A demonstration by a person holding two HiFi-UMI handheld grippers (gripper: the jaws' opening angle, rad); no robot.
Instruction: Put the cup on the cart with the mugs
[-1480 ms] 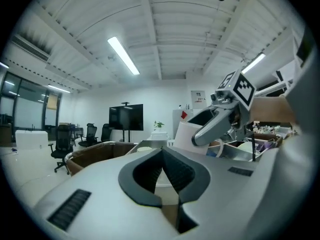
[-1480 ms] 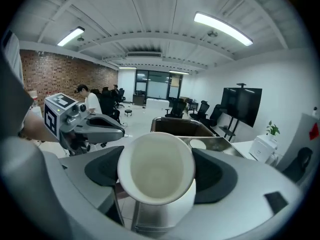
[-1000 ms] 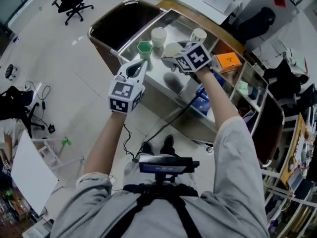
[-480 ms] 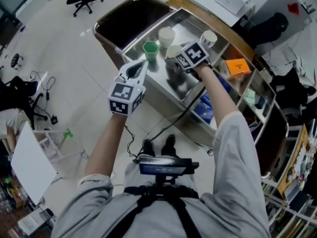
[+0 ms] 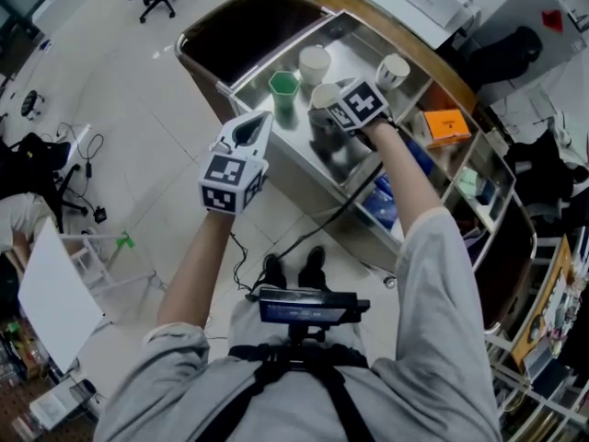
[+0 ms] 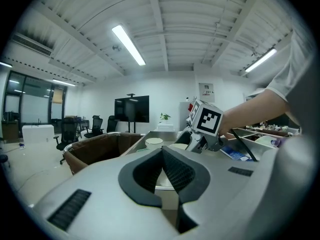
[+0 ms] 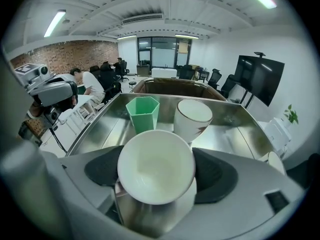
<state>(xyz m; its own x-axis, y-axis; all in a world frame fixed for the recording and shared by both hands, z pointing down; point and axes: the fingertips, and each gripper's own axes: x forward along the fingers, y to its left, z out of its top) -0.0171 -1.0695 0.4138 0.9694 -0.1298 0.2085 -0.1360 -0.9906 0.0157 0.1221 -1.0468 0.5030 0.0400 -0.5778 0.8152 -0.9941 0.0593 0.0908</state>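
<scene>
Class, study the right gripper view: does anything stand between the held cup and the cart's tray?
Nothing visible does. The right tool holds the white cup over a bare patch of the cart tray; the green cup and white mug stand farther back, apart from it.

Count at the cart (image 5: 285,138): 4 vessels. 1 green cup (image 5: 284,86), 1 white mug (image 5: 314,63) far left, 1 white mug (image 5: 393,70) far right, 1 white cup (image 7: 156,166) in the right gripper (image 5: 329,107). 2 grippers, counting the left gripper (image 5: 260,121). 1 orange box (image 5: 443,125) on the right shelf.
</scene>
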